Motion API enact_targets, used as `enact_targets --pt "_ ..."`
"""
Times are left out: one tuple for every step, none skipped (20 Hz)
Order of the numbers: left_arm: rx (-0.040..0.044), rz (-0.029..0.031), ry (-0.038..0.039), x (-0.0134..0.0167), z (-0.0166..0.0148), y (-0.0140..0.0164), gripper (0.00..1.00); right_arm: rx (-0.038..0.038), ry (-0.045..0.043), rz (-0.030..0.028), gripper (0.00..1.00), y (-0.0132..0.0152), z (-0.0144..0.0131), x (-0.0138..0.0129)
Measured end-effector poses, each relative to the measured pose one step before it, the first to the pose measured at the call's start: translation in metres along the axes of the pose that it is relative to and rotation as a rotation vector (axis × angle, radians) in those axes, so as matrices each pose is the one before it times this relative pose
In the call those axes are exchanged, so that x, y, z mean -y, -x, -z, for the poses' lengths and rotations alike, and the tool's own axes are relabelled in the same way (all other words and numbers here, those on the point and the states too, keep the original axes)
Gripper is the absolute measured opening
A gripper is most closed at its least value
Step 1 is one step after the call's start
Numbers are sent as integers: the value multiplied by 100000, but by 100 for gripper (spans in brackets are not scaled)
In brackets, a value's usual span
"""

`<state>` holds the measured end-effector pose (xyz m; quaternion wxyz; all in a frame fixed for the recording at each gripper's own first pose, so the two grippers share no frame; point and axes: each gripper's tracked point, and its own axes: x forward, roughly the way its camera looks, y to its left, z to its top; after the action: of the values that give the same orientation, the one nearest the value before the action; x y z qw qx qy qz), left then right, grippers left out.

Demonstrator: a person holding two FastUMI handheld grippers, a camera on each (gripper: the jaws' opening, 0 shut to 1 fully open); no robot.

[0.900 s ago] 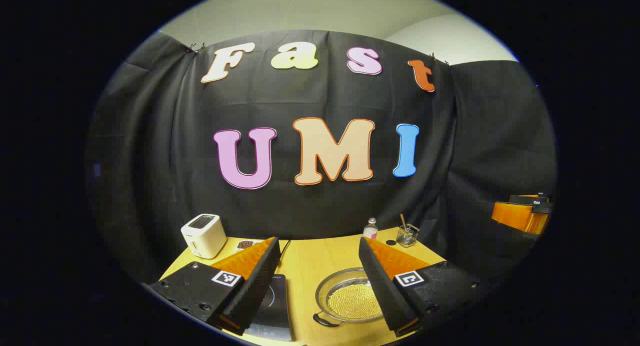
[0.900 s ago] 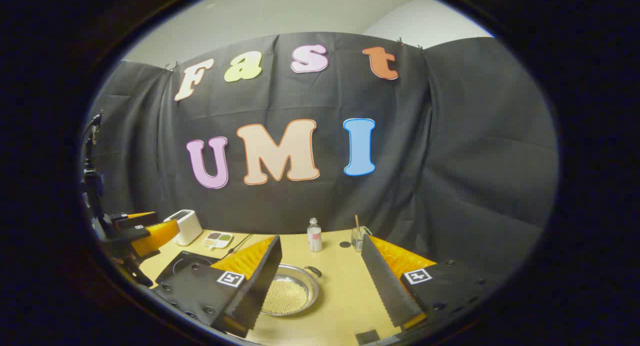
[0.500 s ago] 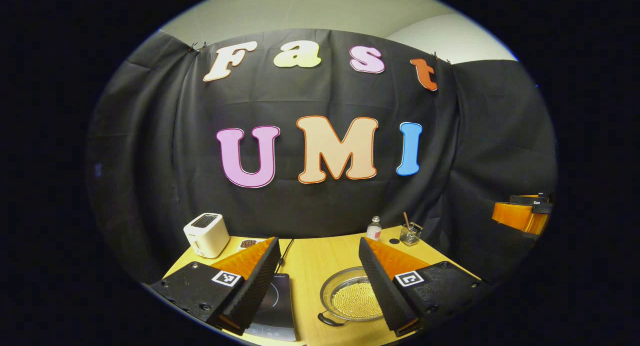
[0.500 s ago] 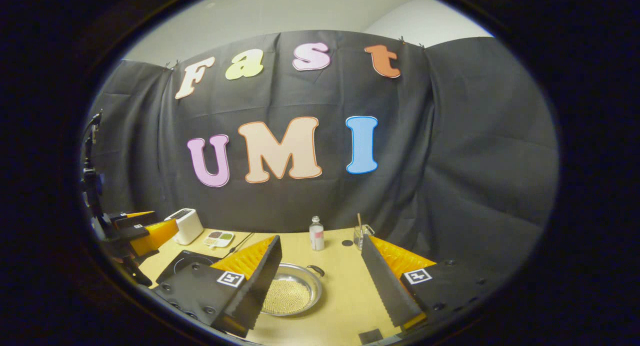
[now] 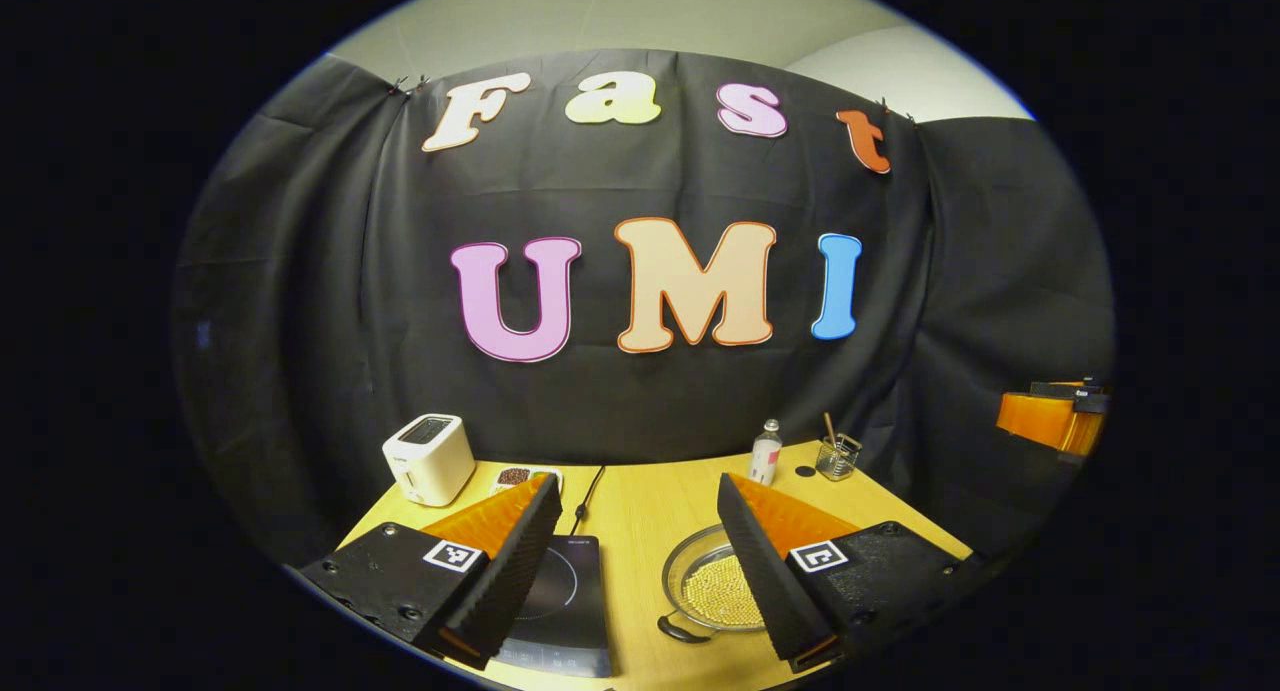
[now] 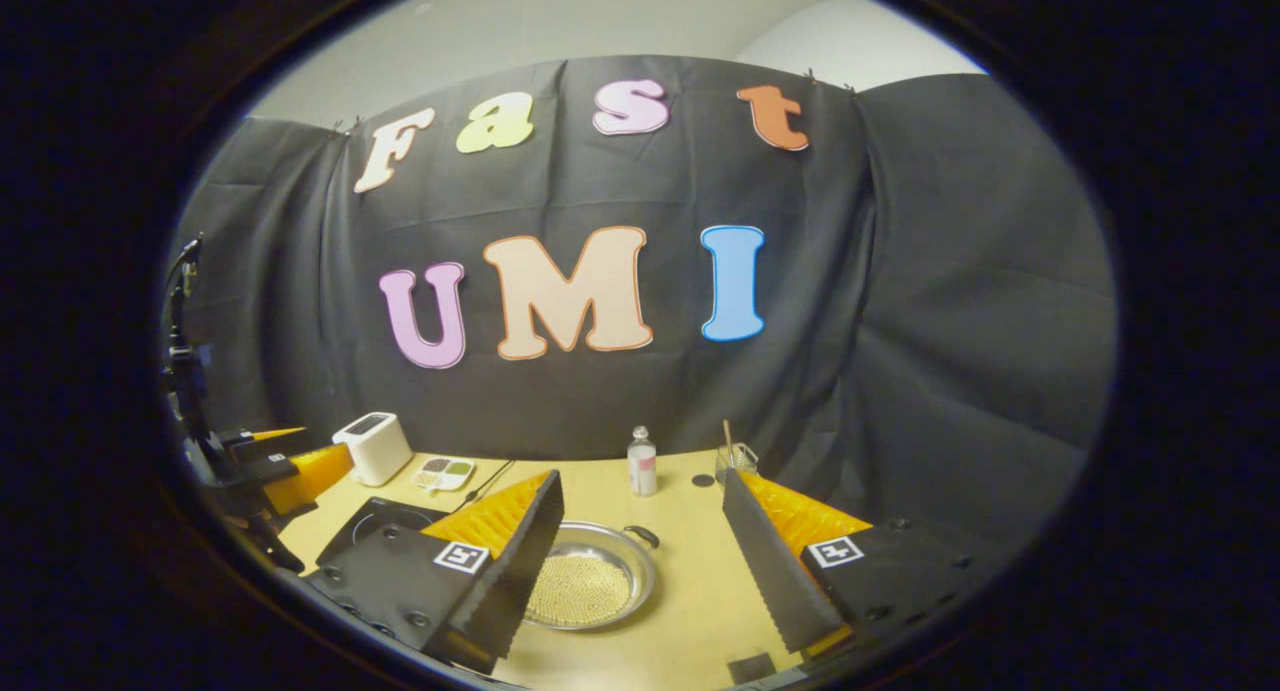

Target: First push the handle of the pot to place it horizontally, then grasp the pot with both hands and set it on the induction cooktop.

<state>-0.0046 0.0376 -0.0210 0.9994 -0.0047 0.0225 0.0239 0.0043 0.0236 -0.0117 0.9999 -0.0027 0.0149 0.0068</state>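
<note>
A shallow metal pot (image 5: 705, 586) holding small yellowish beads sits on the wooden table (image 5: 640, 511); its dark near handle (image 5: 678, 629) points toward me. In the right gripper view the pot (image 6: 592, 586) shows a dark handle (image 6: 642, 535) at its far right rim. The black induction cooktop (image 5: 565, 606) lies left of the pot, and its corner (image 6: 375, 519) appears behind the right gripper's left finger. My left gripper (image 5: 630, 621) hovers open above cooktop and pot. My right gripper (image 6: 640, 611) is open too, above the table just right of the pot. The left gripper (image 6: 295, 466) also appears at far left.
At the table's back stand a white toaster (image 5: 430, 458), a small divided dish (image 5: 520, 477), a small bottle (image 5: 765, 452) and a glass jar with a stick (image 5: 838, 456). A black cord (image 5: 585, 496) runs from the cooktop to the back. A dark square (image 6: 750, 668) marks the near table edge.
Both views have tilted slightly down and moved forward, so the table, cooktop and pot show more fully. The pot has not moved, and both grippers stay open.
</note>
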Motion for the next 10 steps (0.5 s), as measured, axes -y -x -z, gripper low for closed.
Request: enact_targets --pt "-192 -235 25 -245 91 130 96 -378 175 -31 93 4 211 -217" --pt "-300 -328 -1 -291 219 -26 96 -463 209 71 93 18 166 -122" --pt "-213 -282 108 -293 54 28 96 -407 239 48 93 28 122 -185" --pt "-194 -176 284 -180 202 87 96 -247 185 14 93 -17 66 -133" --pt "-361 -223 365 -256 119 112 96 -237 194 -96 93 83 63 -185" --pt "-316 -285 367 -326 166 86 96 -117 163 9 93 58 10 -203" --pt "-234 -303 339 -337 133 16 96 -165 256 -99 93 11 117 -168" --pt "-228 -456 261 -312 112 114 96 -430 546 -99 93 -47 145 -224" --pt "-231 -431 132 -348 104 192 96 -706 689 52 93 -66 296 -138" --pt "2 -535 34 -433 75 130 96 -677 546 92 93 16 175 -204"
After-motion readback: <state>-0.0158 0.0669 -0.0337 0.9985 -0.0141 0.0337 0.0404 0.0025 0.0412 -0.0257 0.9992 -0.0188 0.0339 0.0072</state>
